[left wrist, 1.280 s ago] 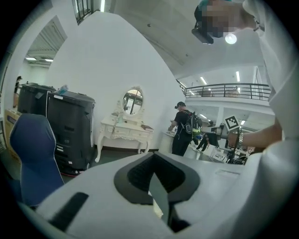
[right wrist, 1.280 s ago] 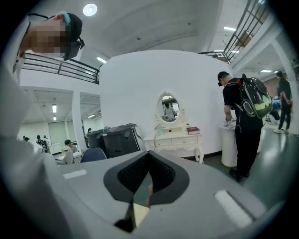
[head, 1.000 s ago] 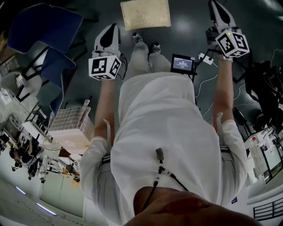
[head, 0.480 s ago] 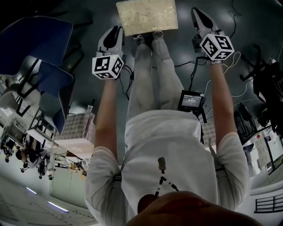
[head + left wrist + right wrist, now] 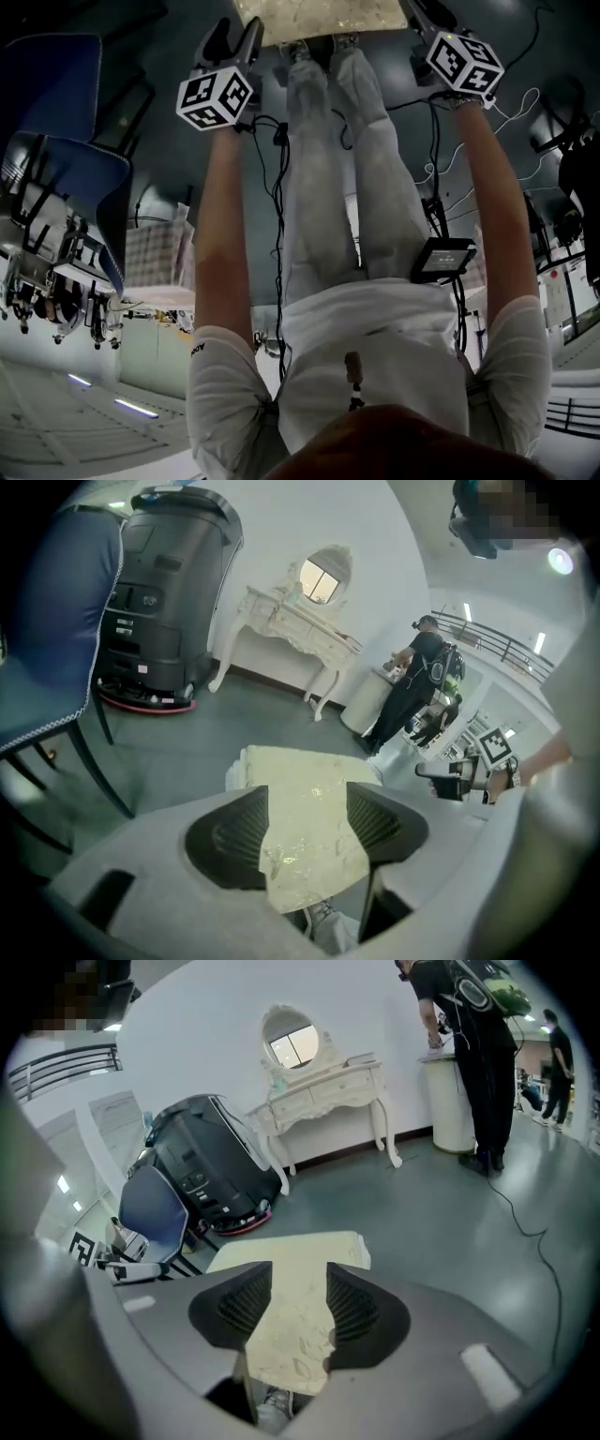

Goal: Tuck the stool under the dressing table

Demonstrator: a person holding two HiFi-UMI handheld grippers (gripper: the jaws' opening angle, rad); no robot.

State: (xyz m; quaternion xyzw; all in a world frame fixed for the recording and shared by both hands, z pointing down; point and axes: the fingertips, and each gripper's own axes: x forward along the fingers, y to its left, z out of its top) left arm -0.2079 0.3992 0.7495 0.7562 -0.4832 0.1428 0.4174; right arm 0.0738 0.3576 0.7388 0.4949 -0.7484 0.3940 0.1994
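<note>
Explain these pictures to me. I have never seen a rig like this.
There is no robot: a person holds a hand-held claw in each hand. One picture comes from a camera on the person's head, looking down past the arms; the other two ride on the left claw and right claw. On the grey floor stands a cream cushioned stool, and farther off a white carved dressing table with an oval mirror. Both claws' jaws are opening close to the stool's seat, pressing on nothing.
</note>
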